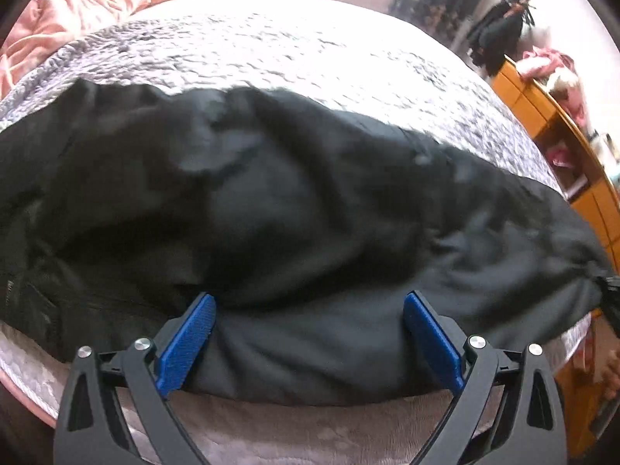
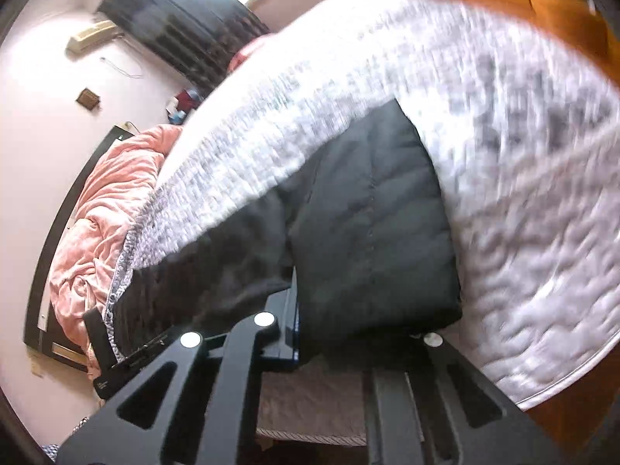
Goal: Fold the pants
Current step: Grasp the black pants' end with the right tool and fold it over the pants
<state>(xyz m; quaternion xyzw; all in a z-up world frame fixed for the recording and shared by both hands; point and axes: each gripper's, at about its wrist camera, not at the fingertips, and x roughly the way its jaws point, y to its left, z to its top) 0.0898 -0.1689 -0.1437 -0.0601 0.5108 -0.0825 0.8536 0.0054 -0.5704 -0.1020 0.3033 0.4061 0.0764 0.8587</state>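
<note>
Black pants (image 1: 310, 213) lie crumpled across a grey-white fuzzy blanket (image 1: 290, 46) on the bed. My left gripper (image 1: 310, 297) stands wide open at the pants' near edge, and a bulge of black cloth sits between its blue pads (image 1: 186, 345) without being pinched. In the right wrist view a folded end of the pants (image 2: 372, 224) drapes over my right gripper (image 2: 310, 333). That gripper is shut on the cloth, which hides its right finger and both tips. The view is blurred.
A rumpled pink duvet (image 1: 77, 4) is bunched at the head of the bed (image 2: 104, 213). Orange wooden furniture (image 1: 562, 135) with clothes piled on it stands along the right side. The mattress edge (image 1: 310, 426) runs just under the left gripper.
</note>
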